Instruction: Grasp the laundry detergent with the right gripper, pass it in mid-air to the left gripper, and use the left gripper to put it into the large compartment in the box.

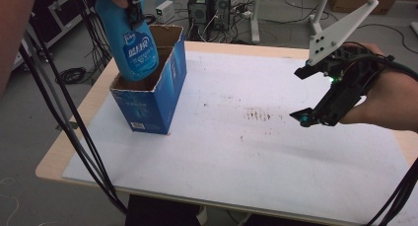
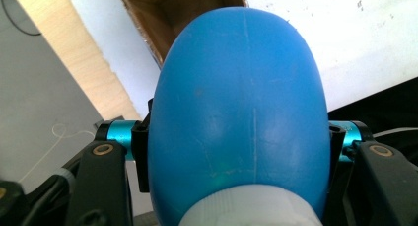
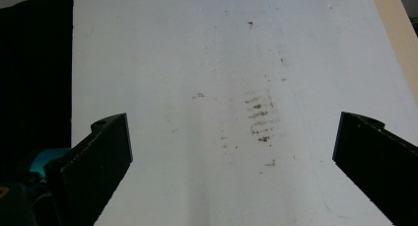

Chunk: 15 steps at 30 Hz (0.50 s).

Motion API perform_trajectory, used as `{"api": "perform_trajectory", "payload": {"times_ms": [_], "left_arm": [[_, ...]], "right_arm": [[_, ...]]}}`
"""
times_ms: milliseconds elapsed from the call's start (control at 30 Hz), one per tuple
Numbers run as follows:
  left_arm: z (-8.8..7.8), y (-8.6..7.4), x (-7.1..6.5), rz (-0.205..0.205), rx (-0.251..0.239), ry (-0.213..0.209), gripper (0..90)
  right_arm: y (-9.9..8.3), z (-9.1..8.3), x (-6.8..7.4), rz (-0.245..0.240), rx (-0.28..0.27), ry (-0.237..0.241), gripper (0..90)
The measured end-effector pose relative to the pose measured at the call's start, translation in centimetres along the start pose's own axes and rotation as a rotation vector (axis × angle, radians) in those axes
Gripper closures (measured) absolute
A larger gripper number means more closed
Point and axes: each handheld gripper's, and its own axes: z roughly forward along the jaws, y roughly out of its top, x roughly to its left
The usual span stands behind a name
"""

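One blue bottle (image 1: 132, 41) and one open blue carton (image 1: 150, 95) sit at the counter's (image 1: 246, 152) left side; the left tongs (image 1: 132, 9) are clamped on the bottle, its base dipping into the carton. The left gripper view shows the white cap end (image 2: 246, 208) nearest its camera. The right tongs (image 1: 301, 95) hang apart above brown smudges (image 3: 259, 118), gripping nothing

— What's the table (image 1: 93, 105) like?
— Light wood, covered by a white sheet (image 1: 276, 157) with brown stains (image 1: 258, 115).
— Anything standing on it?
— An open blue carton (image 1: 153, 95), near the left edge.
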Motion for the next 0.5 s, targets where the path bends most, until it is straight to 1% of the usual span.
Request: {"api": "perform_trajectory", "payload": {"times_ms": [67,100,133,167,233,267,300,333,367,400,433,467,500], "left_arm": [[0.8,0.2,0.0,0.043,0.002,0.004,39.3],[0.8,0.2,0.0,0.043,0.002,0.004,39.2],[1.9,0.4,-0.1,0.095,0.008,0.011,39.2],[2.4,0.6,-0.1,0.121,0.014,0.015,39.2],[3.4,0.8,-0.2,0.172,0.018,0.020,39.3],[3.4,0.8,-0.2,0.172,0.018,0.020,39.3],[4.5,1.0,-0.2,0.227,0.029,0.026,39.3],[5.1,1.2,-0.3,0.258,0.034,0.032,39.3],[5.3,1.2,-0.3,0.277,0.041,0.036,39.3],[5.3,1.2,-0.3,0.277,0.041,0.036,39.3],[6.4,1.4,-0.6,0.349,0.047,0.056,39.3],[6.9,1.4,-0.7,0.385,0.048,0.064,39.2],[7.4,1.4,-0.7,0.409,0.051,0.070,39.3]], "right_arm": [[-0.1,0.1,0.0,0.005,0.002,0.000,0.6],[-0.1,0.1,0.0,0.005,0.002,0.000,0.6],[-0.1,0.1,0.0,0.006,0.002,-0.002,0.6],[-0.1,0.1,-0.1,0.014,0.004,-0.006,0.6],[-0.1,0.1,-0.1,0.010,0.001,-0.011,0.6],[-0.1,0.1,-0.1,0.010,0.001,-0.011,0.6],[-0.1,0.1,-0.1,0.017,-0.004,-0.013,0.6],[0.0,0.1,-0.1,0.022,-0.015,-0.016,0.6],[0.1,0.2,-0.1,0.022,-0.019,-0.014,0.6],[0.1,0.2,-0.1,0.022,-0.019,-0.014,0.6],[0.1,0.2,-0.1,0.022,-0.020,-0.015,0.6],[0.1,0.4,-0.1,0.024,-0.015,-0.017,0.6],[0.1,0.5,-0.1,0.024,-0.010,-0.015,0.6]]}}
